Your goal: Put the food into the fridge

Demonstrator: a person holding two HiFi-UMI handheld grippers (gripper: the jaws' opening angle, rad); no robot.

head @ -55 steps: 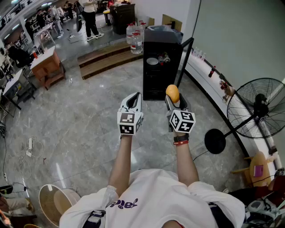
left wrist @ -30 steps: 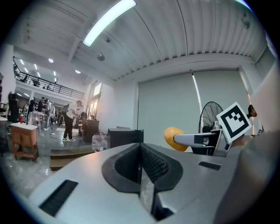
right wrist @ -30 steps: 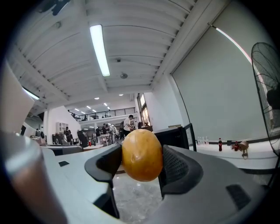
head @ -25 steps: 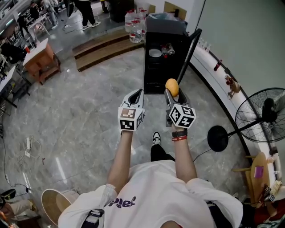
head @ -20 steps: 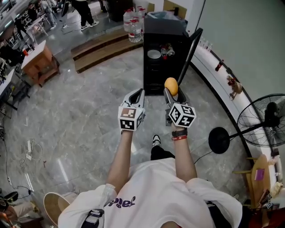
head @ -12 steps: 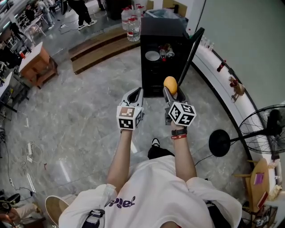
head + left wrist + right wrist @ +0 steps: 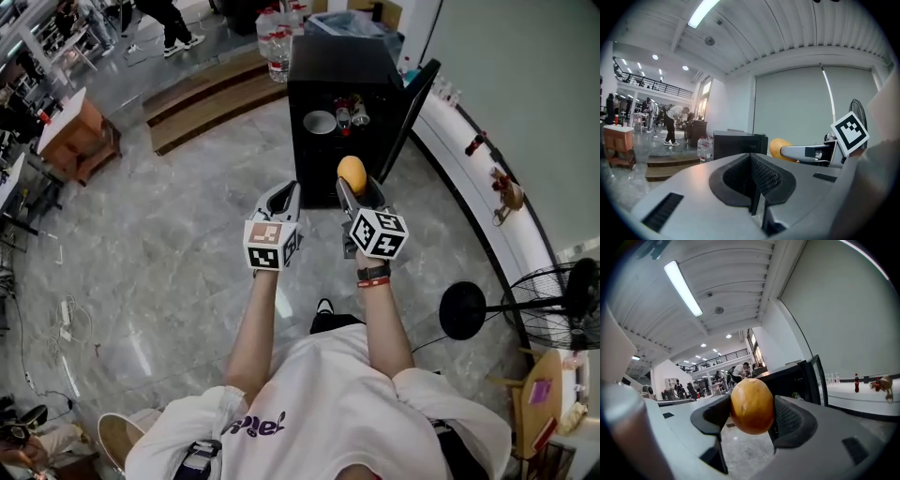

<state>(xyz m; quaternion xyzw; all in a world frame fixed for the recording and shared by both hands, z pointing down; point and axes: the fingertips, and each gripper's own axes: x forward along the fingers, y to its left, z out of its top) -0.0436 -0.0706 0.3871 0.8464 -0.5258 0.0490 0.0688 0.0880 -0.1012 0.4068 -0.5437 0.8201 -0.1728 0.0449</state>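
An orange fruit (image 7: 352,172) (image 7: 752,406) (image 7: 780,147) is pinched between the jaws of my right gripper (image 7: 354,190) (image 7: 751,414), held in the air in front of me. A small black fridge (image 7: 339,103) (image 7: 787,378) (image 7: 738,144) stands ahead on the floor with its door (image 7: 409,101) swung open to the right. On its shelves I see a white bowl (image 7: 320,122) and some bottles (image 7: 352,112). My left gripper (image 7: 281,199) (image 7: 754,190) is held level beside the right one, jaws together with nothing between them.
Large water bottles (image 7: 277,44) stand behind the fridge's left side by wooden steps (image 7: 206,112). A standing fan (image 7: 553,305) with a round base (image 7: 459,310) is at the right. A white ledge (image 7: 469,187) with small bottles runs along the right wall. People and tables are far back left.
I have walked closer to the fridge; it now sits larger and nearer the grippers. Both grippers keep the same pose, the fruit still held.
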